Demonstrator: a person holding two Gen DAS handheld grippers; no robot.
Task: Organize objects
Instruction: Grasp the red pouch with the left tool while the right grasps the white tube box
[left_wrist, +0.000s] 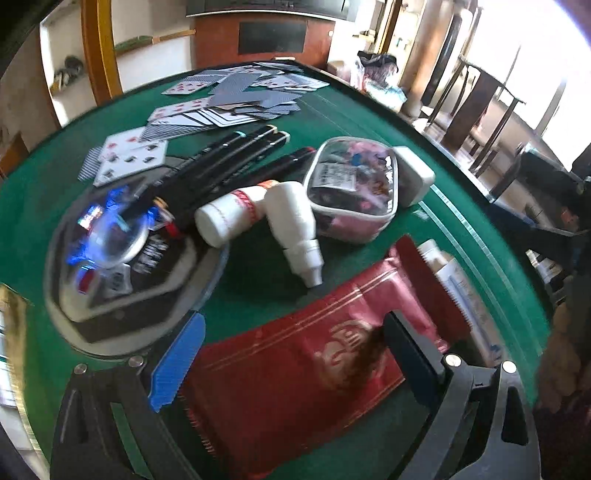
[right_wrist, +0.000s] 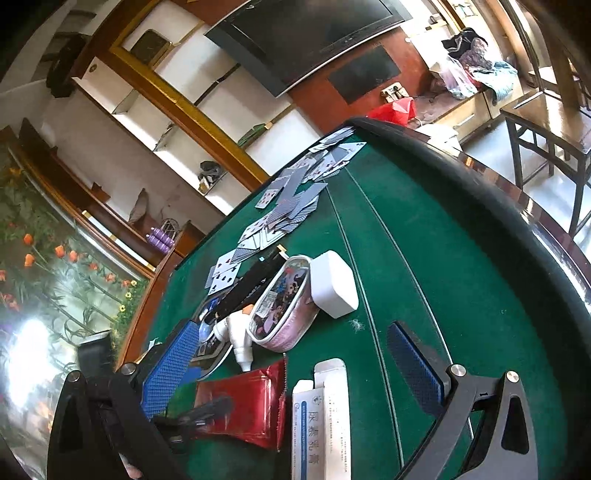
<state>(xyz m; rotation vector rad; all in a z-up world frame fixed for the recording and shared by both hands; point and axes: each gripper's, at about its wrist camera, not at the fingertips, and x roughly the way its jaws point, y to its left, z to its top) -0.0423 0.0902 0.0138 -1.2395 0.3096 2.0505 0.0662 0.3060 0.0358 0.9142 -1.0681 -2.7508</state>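
Grippers both gaping wide and gripping nothing, left gripper (left_wrist: 291, 365) hanging over red pouch (left_wrist: 295, 373), right gripper (right_wrist: 295, 365) straddling white box (right_wrist: 321, 417), bottles (left_wrist: 258, 214), markers (left_wrist: 236, 155), cards (left_wrist: 229, 92) lying toward twelve o'clock on green table (left_wrist: 369, 122).

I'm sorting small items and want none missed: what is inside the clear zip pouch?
Through the clear pouch show a white printed label and pink and dark patterned items, too blurred to name. Whatever lies beneath them is hidden.

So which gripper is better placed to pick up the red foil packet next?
Left, probably. The left gripper hangs open with the red packet lying between its fingers, while the right gripper is open over the white box beside it.
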